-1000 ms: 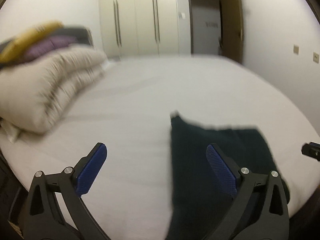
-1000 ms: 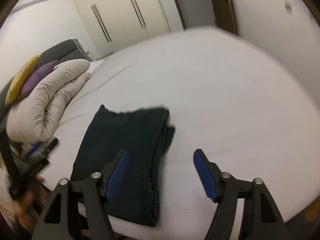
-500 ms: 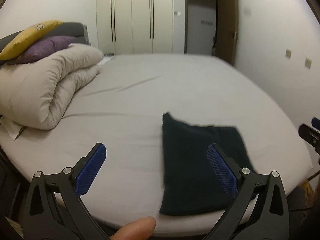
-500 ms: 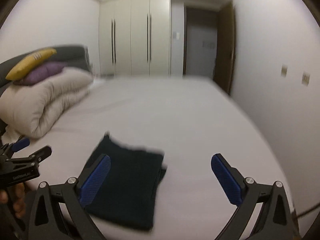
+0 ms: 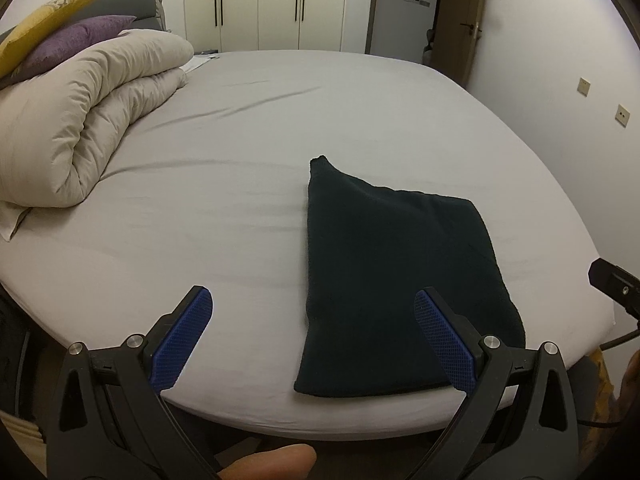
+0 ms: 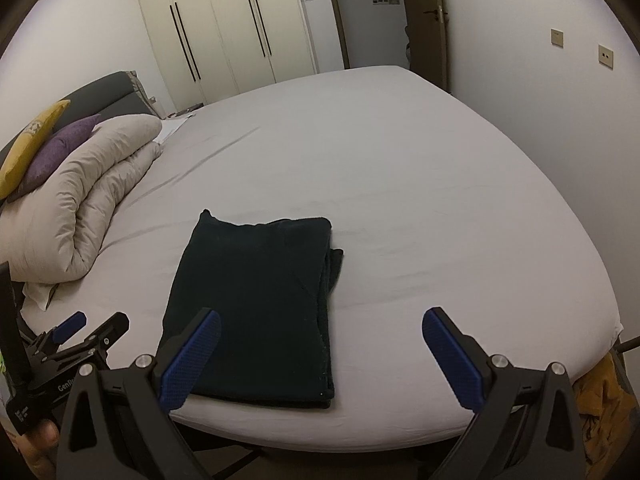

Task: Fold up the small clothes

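A dark green garment (image 5: pixel 396 272) (image 6: pixel 260 300) lies folded into a flat rectangle near the front edge of the grey bed (image 5: pixel 240 128) (image 6: pixel 420 200). My left gripper (image 5: pixel 316 320) hovers open just in front of the bed edge, its right pad over the garment's near right corner, nothing between the pads. My right gripper (image 6: pixel 320 340) is wide open and empty above the garment's near right part. The left gripper (image 6: pixel 68 344) also shows at the lower left of the right wrist view. A tip of the right gripper (image 5: pixel 612 284) shows at the right edge of the left wrist view.
A rolled beige duvet (image 5: pixel 80 120) (image 6: pixel 80 208) lies at the left with purple (image 5: pixel 72 40) and yellow pillows (image 5: pixel 44 16) on it. Wardrobes (image 5: pixel 260 0) and a doorway (image 5: pixel 404 4) stand behind. A yellow cloth (image 6: pixel 604 400) hangs below the bed's right corner. A thumb (image 5: pixel 272 460) shows at the bottom.
Both grippers have drawn back from the garment toward the bed's front edge. The right gripper's jaws spread wider. The garment lies still on the bed.
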A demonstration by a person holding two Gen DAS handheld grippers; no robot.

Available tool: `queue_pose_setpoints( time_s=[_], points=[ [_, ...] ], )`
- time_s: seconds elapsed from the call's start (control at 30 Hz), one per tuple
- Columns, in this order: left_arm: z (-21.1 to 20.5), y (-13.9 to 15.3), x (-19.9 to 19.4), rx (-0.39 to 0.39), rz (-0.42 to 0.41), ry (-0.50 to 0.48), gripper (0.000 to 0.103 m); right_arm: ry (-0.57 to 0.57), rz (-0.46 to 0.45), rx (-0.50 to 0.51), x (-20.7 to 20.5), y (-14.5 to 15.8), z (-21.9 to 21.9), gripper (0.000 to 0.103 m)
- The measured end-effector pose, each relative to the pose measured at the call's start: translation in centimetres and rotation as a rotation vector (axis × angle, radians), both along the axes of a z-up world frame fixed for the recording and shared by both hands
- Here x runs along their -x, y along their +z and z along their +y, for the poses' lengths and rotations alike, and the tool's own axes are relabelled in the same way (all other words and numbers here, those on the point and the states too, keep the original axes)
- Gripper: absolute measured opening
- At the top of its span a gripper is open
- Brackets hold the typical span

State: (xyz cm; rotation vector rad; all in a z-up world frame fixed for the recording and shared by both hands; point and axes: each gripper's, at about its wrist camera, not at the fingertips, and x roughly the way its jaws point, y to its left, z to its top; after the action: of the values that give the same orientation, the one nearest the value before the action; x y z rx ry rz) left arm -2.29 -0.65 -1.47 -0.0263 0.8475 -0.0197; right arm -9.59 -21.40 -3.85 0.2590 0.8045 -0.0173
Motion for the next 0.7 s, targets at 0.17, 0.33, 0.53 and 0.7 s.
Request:
queue_pose_setpoints(
  time_s=[0.17,0.33,0.53,0.7],
  points=[
    [0.3,-0.5,-0.2,0.006,0.015,-0.001,0.103,0.012,0.008,0.004,0.0,-0.1,0.5,0.103],
    [0.5,-0.5,-0.1,0.023,0.013,-0.008,0.103,0.024,0.015,0.017,0.0,-0.2,1.3,0.103],
    [0.7,-0.6,-0.2,0.037,0.014,-0.013,0.103,0.028,0.020,0.028,0.0,-0.3,1.6,0.103],
    [0.8,-0.5,-0.3,0.031,0.014,-0.006,0.103,0.029,0.026,0.035,0.1,-0.4,2.0,0.103]
  ],
)
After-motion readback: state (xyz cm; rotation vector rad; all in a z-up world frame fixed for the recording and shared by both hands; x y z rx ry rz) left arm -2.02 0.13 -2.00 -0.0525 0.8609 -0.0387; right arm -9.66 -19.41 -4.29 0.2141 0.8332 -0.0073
